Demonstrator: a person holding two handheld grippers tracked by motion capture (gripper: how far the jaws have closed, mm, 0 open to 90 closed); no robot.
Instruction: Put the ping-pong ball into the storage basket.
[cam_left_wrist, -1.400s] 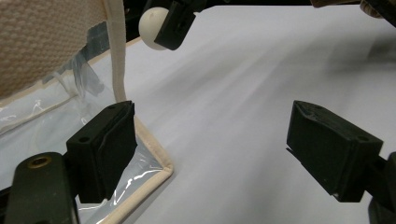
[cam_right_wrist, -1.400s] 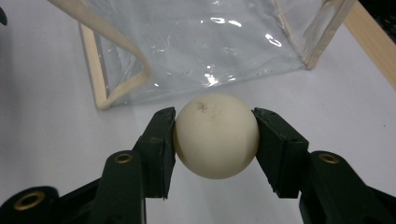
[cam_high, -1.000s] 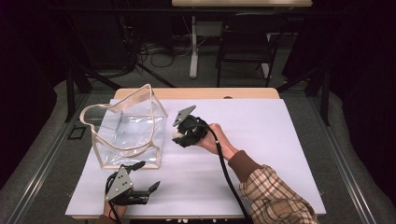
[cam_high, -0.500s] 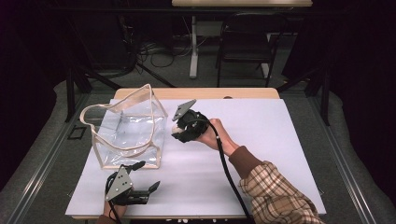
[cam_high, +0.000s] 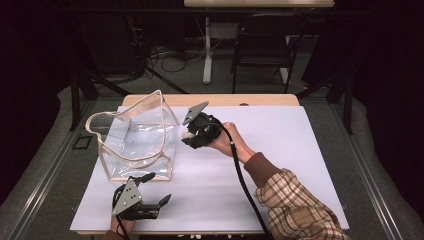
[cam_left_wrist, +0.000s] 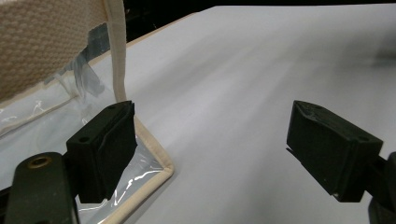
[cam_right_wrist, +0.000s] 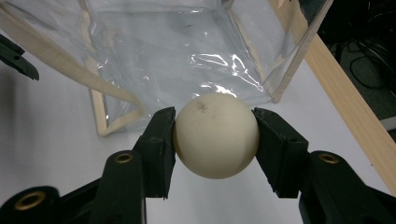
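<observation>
Right gripper (cam_right_wrist: 214, 140): your jaws clamp the cream ball (cam_right_wrist: 215, 134).
Left gripper (cam_left_wrist: 212, 154): yours, gaping, empty.
Clear bag (cam_high: 135, 140): far side cropped.

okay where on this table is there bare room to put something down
The white table cover lies bare to the right of the right gripper, which holds a cream ball. The left side is crowded: the clear bag stands there, with the left gripper just in front of it.
</observation>
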